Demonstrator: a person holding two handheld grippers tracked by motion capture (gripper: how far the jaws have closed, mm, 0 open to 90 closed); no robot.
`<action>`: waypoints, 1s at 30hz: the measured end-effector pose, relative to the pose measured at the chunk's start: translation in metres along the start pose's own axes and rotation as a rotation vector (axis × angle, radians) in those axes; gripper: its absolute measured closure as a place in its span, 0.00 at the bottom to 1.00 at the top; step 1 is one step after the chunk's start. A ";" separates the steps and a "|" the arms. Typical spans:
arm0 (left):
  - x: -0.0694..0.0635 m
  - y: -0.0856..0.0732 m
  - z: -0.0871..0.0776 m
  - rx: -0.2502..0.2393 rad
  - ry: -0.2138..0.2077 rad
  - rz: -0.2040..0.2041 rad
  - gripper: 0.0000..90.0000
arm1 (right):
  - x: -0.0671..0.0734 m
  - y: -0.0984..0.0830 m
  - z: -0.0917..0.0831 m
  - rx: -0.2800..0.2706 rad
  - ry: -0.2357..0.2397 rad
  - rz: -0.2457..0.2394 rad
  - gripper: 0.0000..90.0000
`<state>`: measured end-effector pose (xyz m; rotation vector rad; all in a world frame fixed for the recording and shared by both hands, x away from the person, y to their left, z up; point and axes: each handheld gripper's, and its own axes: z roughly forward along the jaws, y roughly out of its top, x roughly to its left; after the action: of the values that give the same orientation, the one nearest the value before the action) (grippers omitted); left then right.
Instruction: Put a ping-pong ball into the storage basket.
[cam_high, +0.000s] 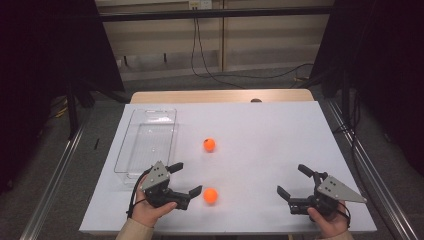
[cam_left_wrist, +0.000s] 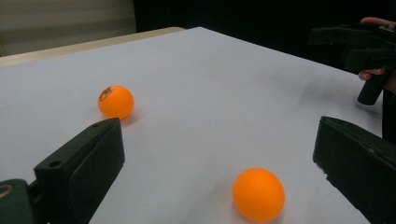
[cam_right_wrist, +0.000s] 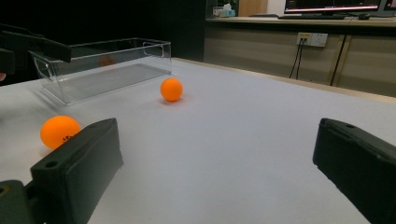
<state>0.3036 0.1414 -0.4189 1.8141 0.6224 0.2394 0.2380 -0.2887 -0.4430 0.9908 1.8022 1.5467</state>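
The left hand-held gripper (cam_high: 186, 177) is held wide, with the near ball (cam_high: 210, 195) just ahead of its jaws on the white worktop (cam_high: 260, 150). The far ball (cam_high: 209, 144) lies near the clear bin (cam_high: 147, 140), which stands empty. The right hand-held gripper (cam_high: 295, 180) is also spread wide, well apart from both balls. For a sound grasp, the near ball should be centred between the jaws and closed on gently, since it is likely to roll if nudged.
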 end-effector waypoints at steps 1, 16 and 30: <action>-0.001 0.000 0.001 0.005 0.001 -0.001 0.02 | 0.000 0.000 0.000 0.000 0.001 0.000 0.01; -0.003 -0.001 0.008 0.047 -0.014 0.002 0.02 | 0.000 0.000 0.000 0.001 0.002 0.001 0.01; -0.006 -0.002 0.015 0.083 -0.030 0.009 0.02 | 0.000 0.000 0.000 0.004 0.006 0.000 0.01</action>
<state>0.3046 0.1265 -0.4254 1.8969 0.6105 0.1945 0.2380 -0.2881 -0.4432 0.9892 1.8098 1.5485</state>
